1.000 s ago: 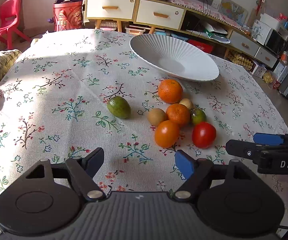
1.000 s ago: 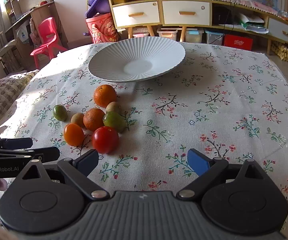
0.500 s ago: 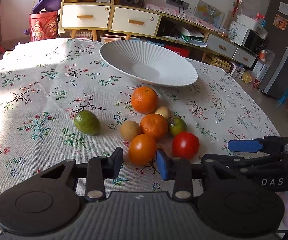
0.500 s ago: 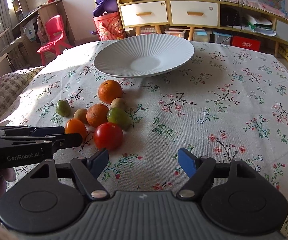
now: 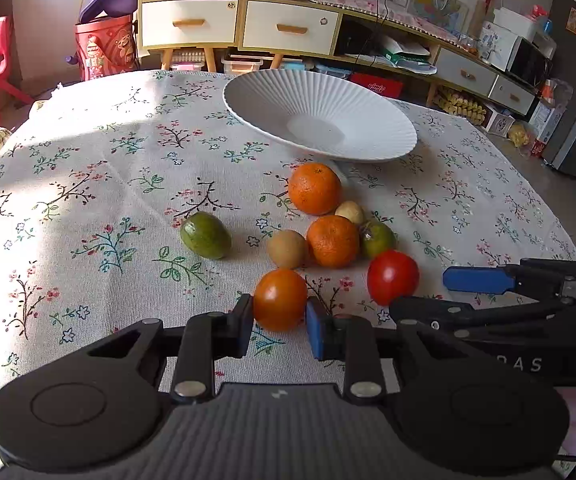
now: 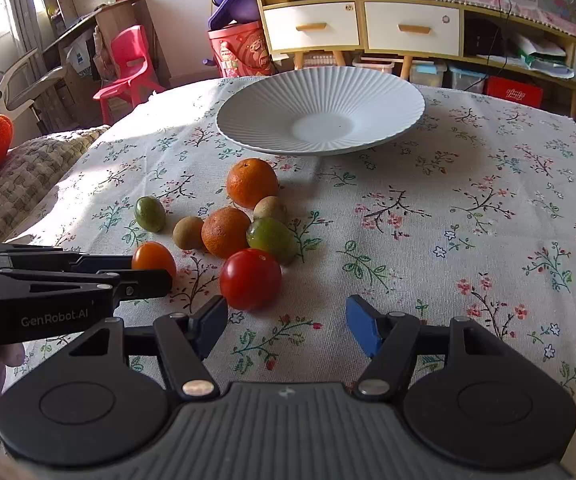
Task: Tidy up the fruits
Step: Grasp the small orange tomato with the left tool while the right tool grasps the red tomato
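The left gripper (image 5: 280, 322) is pinched onto the orange tomato (image 5: 280, 299), which rests on the tablecloth (image 5: 88, 184). The right gripper (image 6: 286, 326) is closing, half spread, just before the red tomato (image 6: 250, 279); nothing is gripped.

Bare tablecloth (image 6: 467, 240) lies right of the fruit cluster (image 6: 244, 220); white dish (image 6: 319, 116) apparently unblocked.

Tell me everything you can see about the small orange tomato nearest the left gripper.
The orange tomato is small, round, smooth and glossy, a deep orange with a bright highlight on top. It sits on the floral tablecloth at the near edge of the fruit cluster, nearest the camera in the left wrist view. The left gripper is shut on it, one of the fingers pressing each side. It touches no other fruit; the red tomato lies apart to its right.
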A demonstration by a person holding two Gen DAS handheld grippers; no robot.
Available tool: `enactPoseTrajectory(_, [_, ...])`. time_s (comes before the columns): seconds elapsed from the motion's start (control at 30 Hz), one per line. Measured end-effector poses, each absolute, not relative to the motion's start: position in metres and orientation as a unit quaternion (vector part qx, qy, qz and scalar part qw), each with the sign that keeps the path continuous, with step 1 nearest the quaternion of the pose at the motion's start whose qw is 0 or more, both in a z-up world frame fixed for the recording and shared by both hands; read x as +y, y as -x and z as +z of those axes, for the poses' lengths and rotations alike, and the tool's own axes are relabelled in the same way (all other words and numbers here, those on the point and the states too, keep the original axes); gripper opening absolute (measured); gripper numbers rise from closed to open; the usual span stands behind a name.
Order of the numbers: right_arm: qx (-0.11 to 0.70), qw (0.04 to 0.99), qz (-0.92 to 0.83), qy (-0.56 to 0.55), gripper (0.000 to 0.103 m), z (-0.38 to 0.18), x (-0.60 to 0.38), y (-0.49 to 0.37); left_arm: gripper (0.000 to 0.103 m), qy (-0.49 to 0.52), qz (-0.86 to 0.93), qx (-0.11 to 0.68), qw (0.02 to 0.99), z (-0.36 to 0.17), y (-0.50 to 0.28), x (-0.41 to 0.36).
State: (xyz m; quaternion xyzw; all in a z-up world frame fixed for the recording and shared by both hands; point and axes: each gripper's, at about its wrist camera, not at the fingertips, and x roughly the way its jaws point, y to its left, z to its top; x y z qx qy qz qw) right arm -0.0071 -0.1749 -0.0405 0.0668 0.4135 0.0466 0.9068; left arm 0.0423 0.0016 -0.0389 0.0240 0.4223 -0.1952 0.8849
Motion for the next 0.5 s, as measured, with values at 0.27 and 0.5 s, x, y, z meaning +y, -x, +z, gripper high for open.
enactPoseTrajectory(0.27, [0.411, 0.908, 0.059, -0.054, 0.056, -0.041, -0.161, -0.003, 0.011, -0.022, -0.17, 0.432, 0.885, -0.035, -0.042, 0.016])
enactPoseTrajectory(0.5, [0.409, 0.909, 0.064, -0.048, 0.05, -0.042, -0.151, -0.01, 0.011, -0.015, -0.164, 0.434, 0.885, -0.033, -0.042, 0.022])
